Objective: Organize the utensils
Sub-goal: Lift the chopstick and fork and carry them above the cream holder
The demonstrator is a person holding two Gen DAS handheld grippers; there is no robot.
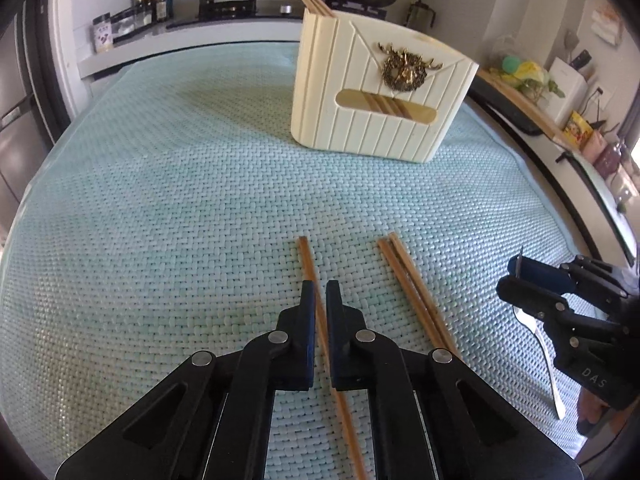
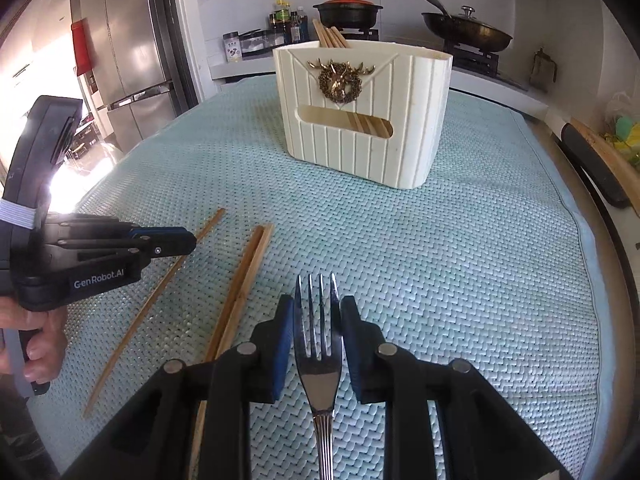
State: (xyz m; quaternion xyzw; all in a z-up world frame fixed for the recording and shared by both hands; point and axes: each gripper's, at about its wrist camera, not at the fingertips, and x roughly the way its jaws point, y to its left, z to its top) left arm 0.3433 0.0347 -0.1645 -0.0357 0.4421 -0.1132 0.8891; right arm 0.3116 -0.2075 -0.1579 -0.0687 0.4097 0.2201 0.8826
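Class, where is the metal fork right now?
The fork sits between the right gripper pads in the right wrist view, tines toward the cream utensil holder, right of the chopstick pair.

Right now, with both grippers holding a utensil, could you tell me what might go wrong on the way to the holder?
1. The left gripper pinches a single chopstick partway along, so it may pivot or slip.
2. The right gripper grips the fork by its head; the long handle may swing.
3. The holder already contains chopsticks, which could block insertion.
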